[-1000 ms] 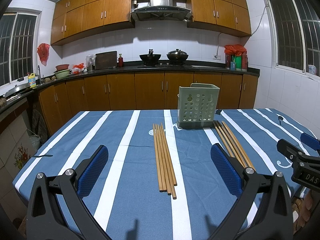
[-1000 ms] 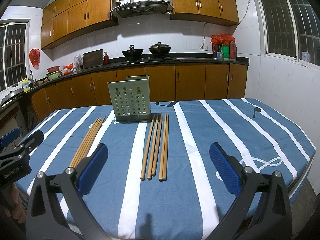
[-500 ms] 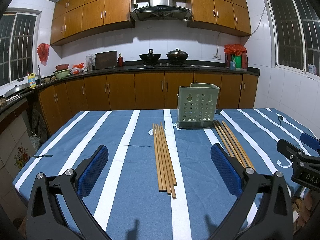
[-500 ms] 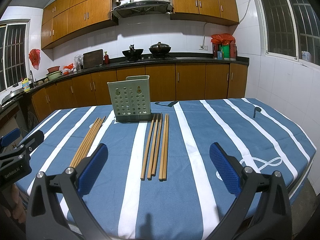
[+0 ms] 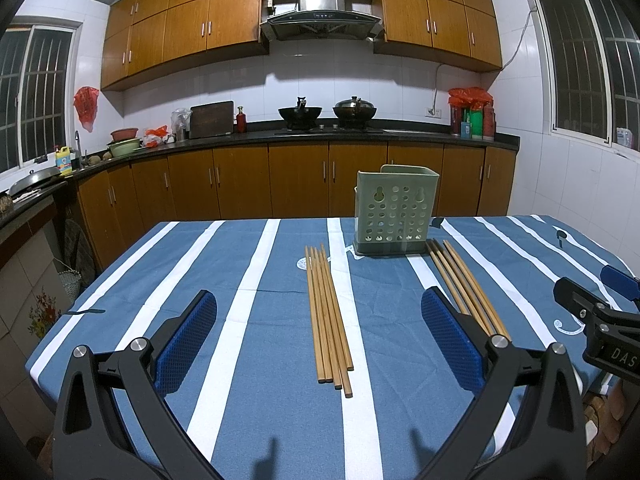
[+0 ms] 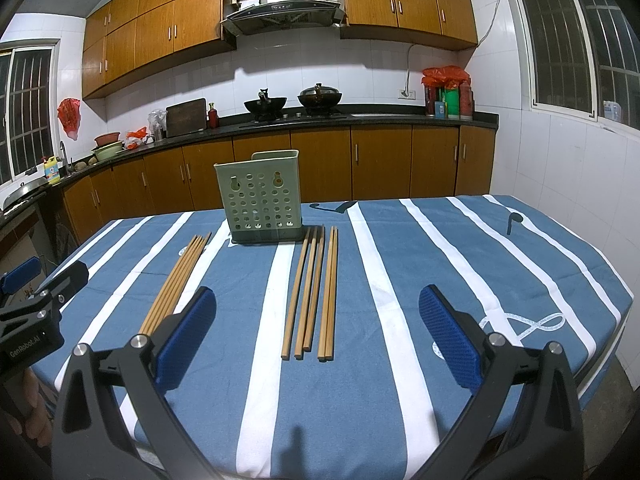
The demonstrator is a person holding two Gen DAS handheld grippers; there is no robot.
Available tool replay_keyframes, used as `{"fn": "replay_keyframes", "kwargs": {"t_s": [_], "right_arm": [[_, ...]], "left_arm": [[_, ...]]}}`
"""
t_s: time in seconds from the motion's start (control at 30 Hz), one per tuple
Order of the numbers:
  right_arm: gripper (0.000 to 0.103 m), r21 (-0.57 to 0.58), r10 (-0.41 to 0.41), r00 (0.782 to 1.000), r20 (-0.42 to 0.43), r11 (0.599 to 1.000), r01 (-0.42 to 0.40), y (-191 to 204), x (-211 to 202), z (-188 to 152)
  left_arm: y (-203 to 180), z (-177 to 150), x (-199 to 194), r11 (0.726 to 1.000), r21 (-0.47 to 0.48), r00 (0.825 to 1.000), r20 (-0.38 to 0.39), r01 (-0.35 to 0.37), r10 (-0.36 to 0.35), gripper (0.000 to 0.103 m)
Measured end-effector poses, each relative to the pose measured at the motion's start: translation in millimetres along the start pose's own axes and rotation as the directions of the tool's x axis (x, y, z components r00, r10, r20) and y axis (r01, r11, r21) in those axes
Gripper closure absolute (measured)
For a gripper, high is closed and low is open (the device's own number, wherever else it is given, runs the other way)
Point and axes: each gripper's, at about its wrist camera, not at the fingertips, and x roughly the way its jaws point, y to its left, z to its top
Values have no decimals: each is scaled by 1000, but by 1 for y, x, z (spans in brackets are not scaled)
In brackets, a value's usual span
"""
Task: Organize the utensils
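Note:
A pale green perforated utensil holder point(image 5: 394, 210) point(image 6: 262, 196) stands upright at the table's far side. Two bundles of wooden chopsticks lie flat in front of it. The left bundle point(image 5: 326, 314) point(image 6: 176, 280) lies straight ahead of my left gripper point(image 5: 318, 340), which is open and holds nothing. The right bundle point(image 5: 466, 288) point(image 6: 314, 290) lies ahead of my right gripper point(image 6: 316, 338), also open with nothing between its blue pads. Both grippers hover near the table's front edge, short of the chopsticks. Each gripper shows at the edge of the other's view.
The table wears a blue cloth with white stripes point(image 5: 256, 272) point(image 6: 440, 260). Beyond it run brown kitchen cabinets point(image 5: 296, 180) and a counter with two woks point(image 5: 300, 112). A person's hand point(image 6: 28, 400) holds the left gripper's handle.

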Motion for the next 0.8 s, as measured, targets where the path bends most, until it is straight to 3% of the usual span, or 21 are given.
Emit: {"fn": "replay_keyframes", "kwargs": {"t_s": [0.43, 0.6, 0.8], "right_arm": [[4, 1, -1, 1000, -5, 1000, 1, -1, 2, 0], [4, 14, 2, 1000, -31, 1000, -1, -5, 12, -1], [4, 110, -35, 981, -192, 992, 57, -35, 62, -2]], "left_arm": [[0, 0, 0, 1000, 1, 1000, -5, -3, 3, 2], [5, -6, 8, 1000, -3, 999, -40, -16, 16, 2], [25, -7, 48, 998, -39, 983, -182, -43, 35, 2]]}}
